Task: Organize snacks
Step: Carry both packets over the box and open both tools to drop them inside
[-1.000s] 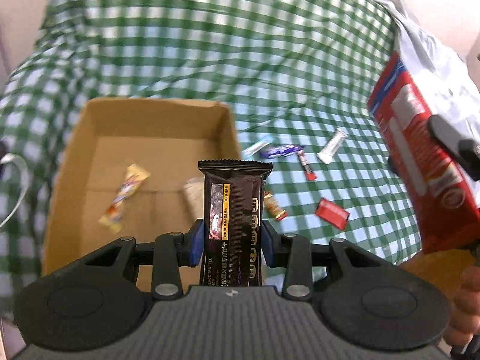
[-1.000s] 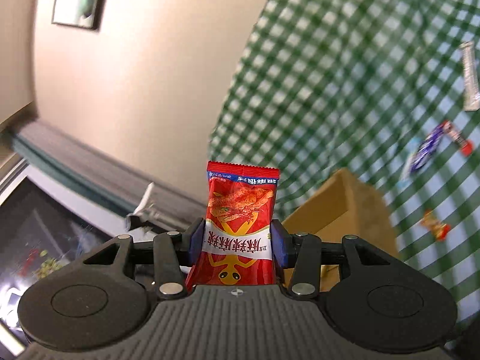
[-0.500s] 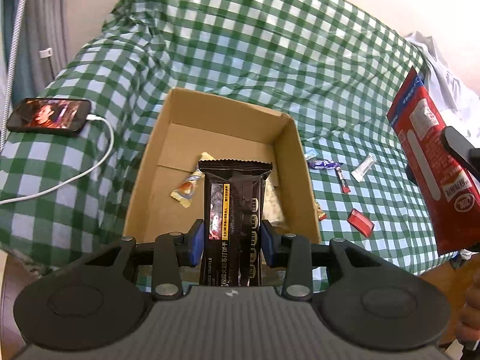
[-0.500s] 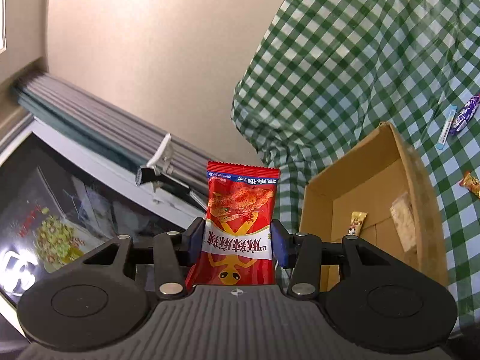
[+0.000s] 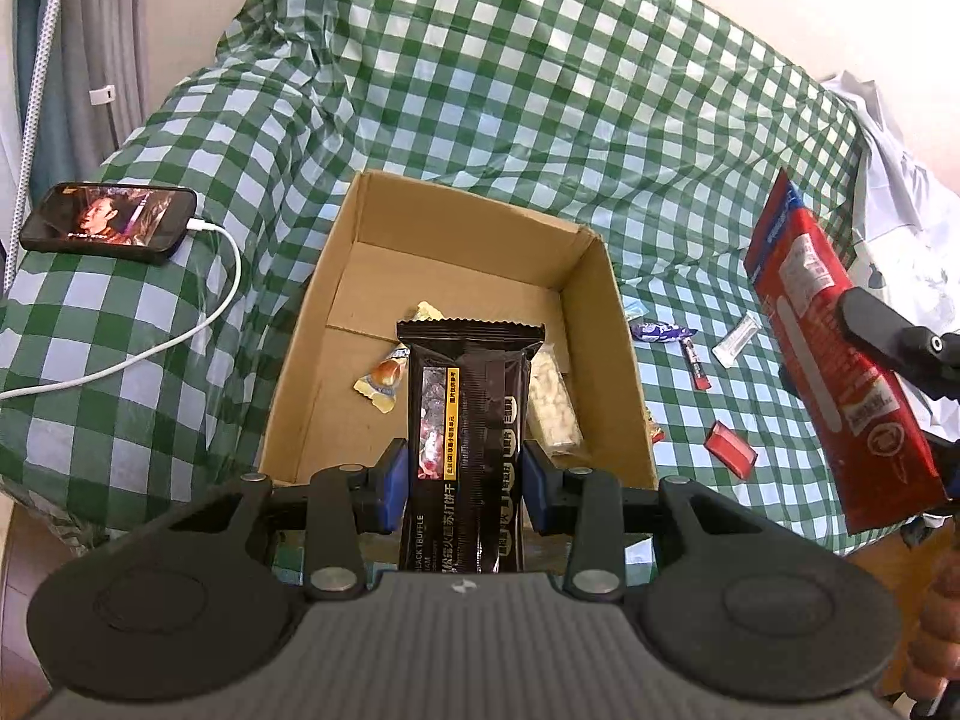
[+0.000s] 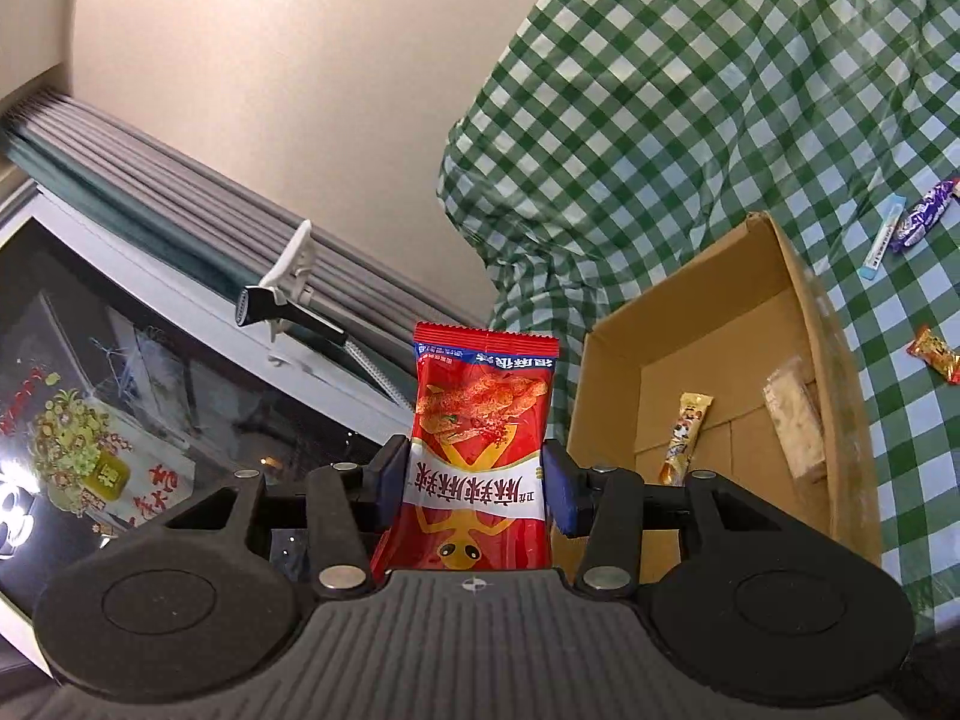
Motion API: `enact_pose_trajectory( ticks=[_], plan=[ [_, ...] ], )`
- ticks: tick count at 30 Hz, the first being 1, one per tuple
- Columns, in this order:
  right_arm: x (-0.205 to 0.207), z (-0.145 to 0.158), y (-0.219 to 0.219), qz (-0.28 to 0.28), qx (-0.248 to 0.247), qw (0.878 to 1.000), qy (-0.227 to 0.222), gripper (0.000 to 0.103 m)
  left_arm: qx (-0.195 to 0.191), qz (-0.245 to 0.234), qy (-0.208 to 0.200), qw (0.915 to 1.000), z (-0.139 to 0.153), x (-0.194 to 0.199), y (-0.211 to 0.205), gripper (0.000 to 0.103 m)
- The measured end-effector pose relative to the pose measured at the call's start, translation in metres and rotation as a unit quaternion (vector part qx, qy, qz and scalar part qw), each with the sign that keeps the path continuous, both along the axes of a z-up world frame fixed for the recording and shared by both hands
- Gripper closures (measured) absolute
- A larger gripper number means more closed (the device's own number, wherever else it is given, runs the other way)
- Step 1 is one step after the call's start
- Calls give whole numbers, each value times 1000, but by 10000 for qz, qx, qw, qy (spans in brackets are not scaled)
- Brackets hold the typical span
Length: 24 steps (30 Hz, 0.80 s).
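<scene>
1. My left gripper (image 5: 462, 483) clamps a black wafer pack (image 5: 468, 420) above the box (image 5: 606, 330); my right gripper (image 6: 477, 492) clamps a red pack (image 6: 480, 450) at the box's 9 o'clock.
2. I'd centre each pack over the bare floor at 12 o'clock, lower it, then release.
3. The black pack reads "BLACK TRUFFLE"; the red one carries Chinese lettering.

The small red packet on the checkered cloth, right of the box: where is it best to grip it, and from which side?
Judging by the left wrist view, the small red packet lies flat and alone on the checkered cloth, so come from straight above. Close the fingers across its two long edges, the narrower span. Both grippers hold snacks now, so one must first be emptied.
</scene>
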State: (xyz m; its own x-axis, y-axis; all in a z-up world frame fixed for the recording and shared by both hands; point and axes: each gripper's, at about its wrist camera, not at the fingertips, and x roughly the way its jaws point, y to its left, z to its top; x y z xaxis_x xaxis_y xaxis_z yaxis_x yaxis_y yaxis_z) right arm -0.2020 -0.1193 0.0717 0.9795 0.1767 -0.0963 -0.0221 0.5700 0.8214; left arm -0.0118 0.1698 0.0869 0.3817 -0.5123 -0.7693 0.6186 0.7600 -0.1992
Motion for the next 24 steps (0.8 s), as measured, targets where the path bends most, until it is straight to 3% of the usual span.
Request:
enact_pose_trajectory(
  ticks=[24],
  plan=[
    [71, -32, -31, 28, 46, 9974, 716, 53, 259, -76, 163, 9995, -34, 55, -50, 60]
  ],
)
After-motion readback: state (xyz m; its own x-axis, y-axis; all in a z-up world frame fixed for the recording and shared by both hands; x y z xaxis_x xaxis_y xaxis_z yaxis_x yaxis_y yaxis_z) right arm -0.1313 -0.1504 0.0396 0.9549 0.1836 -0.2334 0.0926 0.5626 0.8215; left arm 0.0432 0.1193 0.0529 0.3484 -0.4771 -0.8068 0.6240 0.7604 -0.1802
